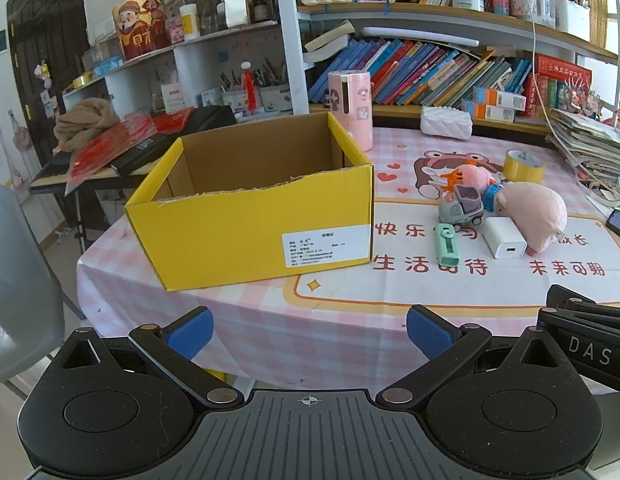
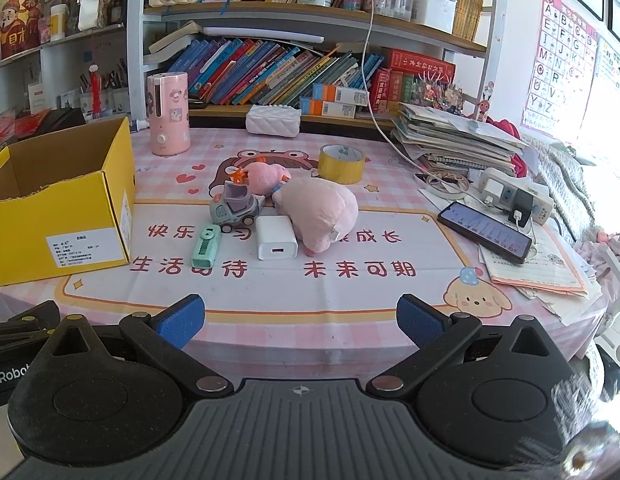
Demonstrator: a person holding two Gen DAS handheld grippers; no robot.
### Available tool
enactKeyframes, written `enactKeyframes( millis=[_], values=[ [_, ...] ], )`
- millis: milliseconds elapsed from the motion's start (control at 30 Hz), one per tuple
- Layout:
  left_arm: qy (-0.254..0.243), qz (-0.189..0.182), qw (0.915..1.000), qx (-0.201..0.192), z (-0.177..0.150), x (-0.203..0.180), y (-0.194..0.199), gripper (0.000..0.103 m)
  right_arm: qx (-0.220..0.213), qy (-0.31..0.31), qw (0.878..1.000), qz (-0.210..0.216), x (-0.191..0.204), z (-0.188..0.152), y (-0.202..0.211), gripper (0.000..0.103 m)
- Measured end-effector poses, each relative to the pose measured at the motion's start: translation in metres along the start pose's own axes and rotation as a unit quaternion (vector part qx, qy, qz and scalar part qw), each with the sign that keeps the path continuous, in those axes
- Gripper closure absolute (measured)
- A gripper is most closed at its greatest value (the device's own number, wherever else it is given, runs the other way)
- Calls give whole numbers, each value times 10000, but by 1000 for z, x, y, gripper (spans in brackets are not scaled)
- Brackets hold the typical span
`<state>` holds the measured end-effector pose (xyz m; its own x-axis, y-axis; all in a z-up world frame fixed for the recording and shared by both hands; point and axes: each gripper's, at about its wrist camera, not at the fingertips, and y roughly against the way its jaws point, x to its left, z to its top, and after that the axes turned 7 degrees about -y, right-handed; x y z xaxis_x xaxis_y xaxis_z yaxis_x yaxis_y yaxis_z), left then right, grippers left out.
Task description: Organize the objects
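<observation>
Nearest me, my left gripper (image 1: 309, 330) and right gripper (image 2: 301, 318) hang wide apart over the table's (image 2: 350, 324) front edge, holding nothing. Beyond lie a green stapler (image 2: 206, 246), white charger (image 2: 275, 243), toy truck (image 2: 234, 208) and pink plush (image 2: 322, 212); the empty yellow box (image 1: 249, 220) sits left.

Two wide fisheye views, each from a camera mounted just behind a handheld gripper, looking forward and tilted down over a table's near edge (image 2: 310, 332). The left view faces a yellow box (image 1: 249, 216) close ahead, with toys off to its right. The right view faces the toys (image 2: 269, 216) straight on, the box (image 2: 61, 220) at its left edge. Both share box, toys and bookshelves (image 2: 289, 72).
</observation>
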<state>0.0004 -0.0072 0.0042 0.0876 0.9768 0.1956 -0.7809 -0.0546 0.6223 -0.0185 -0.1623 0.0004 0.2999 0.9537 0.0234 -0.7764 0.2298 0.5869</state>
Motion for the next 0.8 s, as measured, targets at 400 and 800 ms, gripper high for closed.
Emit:
enactKeyframes(
  millis=[400,800],
  values=[
    [2,-1,10000,-1,0,1,-1,0,-7,1,10000,2,0,0,-1,0],
    [140,173,9997,44,0,0,-1,0,-15,5,10000,-3,1,0,-1,0]
  ],
)
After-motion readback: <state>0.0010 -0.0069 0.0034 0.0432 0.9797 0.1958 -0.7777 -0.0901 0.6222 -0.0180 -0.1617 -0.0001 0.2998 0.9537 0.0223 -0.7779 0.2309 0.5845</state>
